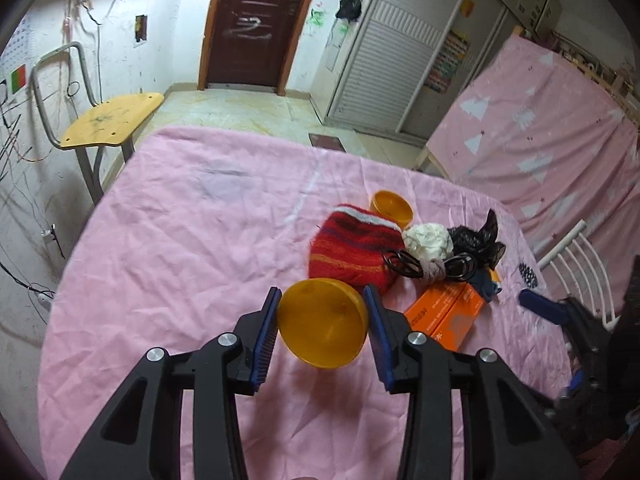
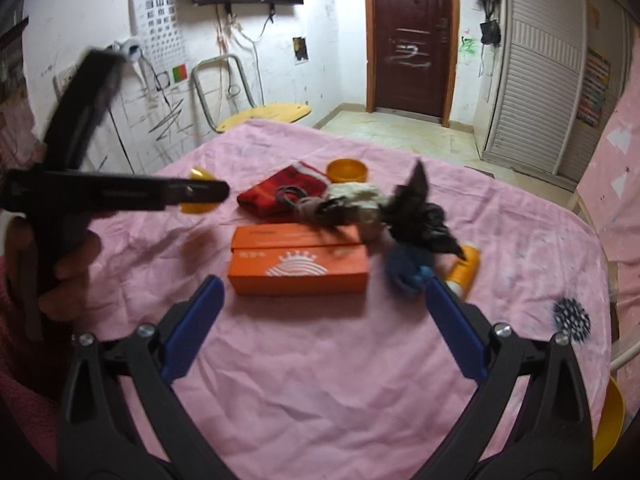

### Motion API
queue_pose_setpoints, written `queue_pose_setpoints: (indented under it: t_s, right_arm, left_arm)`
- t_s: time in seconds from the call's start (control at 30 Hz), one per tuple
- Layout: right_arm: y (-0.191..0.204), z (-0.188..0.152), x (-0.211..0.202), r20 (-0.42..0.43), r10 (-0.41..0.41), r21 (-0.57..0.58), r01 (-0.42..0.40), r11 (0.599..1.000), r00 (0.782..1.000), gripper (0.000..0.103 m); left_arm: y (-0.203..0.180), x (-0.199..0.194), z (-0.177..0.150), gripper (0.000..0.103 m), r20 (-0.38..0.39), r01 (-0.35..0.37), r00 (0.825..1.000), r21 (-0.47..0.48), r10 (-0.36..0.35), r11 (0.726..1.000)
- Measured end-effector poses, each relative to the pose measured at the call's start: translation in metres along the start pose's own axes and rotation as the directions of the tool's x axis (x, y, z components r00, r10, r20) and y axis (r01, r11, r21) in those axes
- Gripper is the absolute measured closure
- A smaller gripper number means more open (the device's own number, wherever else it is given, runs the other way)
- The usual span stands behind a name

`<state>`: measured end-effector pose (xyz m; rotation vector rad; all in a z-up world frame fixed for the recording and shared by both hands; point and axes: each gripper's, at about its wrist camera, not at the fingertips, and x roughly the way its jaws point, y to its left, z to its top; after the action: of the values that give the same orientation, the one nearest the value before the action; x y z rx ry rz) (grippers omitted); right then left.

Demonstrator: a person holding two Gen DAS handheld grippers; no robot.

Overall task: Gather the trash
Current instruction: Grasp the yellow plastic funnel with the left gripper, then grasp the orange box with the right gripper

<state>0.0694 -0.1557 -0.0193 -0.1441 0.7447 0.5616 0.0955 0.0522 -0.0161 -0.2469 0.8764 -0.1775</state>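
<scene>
In the left wrist view my left gripper point(image 1: 322, 293) is shut on an orange cup point(image 1: 324, 326), held on its side a little above the pink tablecloth point(image 1: 192, 240). Beyond it lie a red knitted pouch point(image 1: 356, 248), a second orange cup point(image 1: 392, 208), crumpled white paper point(image 1: 428, 240), a black plastic bag point(image 1: 480, 236) and an orange box point(image 1: 444, 316). In the right wrist view my right gripper point(image 2: 324, 282) stands wide open and empty, just in front of the orange box point(image 2: 300, 264). The left gripper point(image 2: 216, 194) shows at the left with the cup point(image 2: 198, 208).
A blue cloth point(image 2: 404, 268), an orange bottle point(image 2: 464, 268) and a spiky black-and-white ball point(image 2: 572, 320) lie at the right. Black loops point(image 1: 404, 264) rest on the pouch. A yellow chair point(image 1: 112, 120) stands beyond the far left corner, a white rail point(image 1: 576, 264) at the right edge.
</scene>
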Motion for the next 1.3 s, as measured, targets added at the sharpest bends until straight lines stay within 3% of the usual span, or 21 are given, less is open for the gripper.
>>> queue_pose_setpoints:
  t_s: [0.43, 0.57, 0.87, 0.97, 1.17, 1.3]
  right_arm:
    - [0.008, 0.013, 0.029, -0.052, 0.029, -0.034, -0.030, 0.999, 0.998, 0.006]
    - [0.014, 0.014, 0.039, -0.101, 0.028, -0.059, -0.034, 0.998, 0.994, 0.006]
    - [0.017, 0.014, 0.056, -0.174, -0.023, -0.082, 0.009, 0.997, 0.984, 0.006]
    - [0.013, 0.014, 0.054, -0.169, -0.013, -0.071, 0.001, 0.997, 0.986, 0.014]
    - [0.008, 0.011, 0.037, -0.112, 0.011, -0.037, -0.015, 0.999, 0.994, 0.014]
    - [0.004, 0.007, 0.009, -0.025, 0.025, -0.001, -0.025, 1.000, 0.999, 0.014]
  left_arm:
    - [0.005, -0.017, -0.001, 0.068, 0.033, 0.007, 0.999, -0.016, -0.006, 1.000]
    - [0.004, -0.018, -0.003, 0.068, 0.032, 0.008, 0.999, -0.012, -0.008, 1.000]
    - [0.001, -0.015, -0.006, 0.068, 0.026, 0.002, 1.000, -0.009, -0.002, 1.000]
    - [0.001, -0.014, -0.006, 0.068, 0.025, 0.003, 1.000, -0.011, -0.002, 1.000]
    - [-0.003, -0.012, -0.009, 0.068, 0.021, -0.004, 1.000, -0.001, 0.004, 1.000]
    - [-0.007, -0.010, -0.011, 0.068, 0.018, -0.003, 1.000, 0.007, 0.003, 1.000]
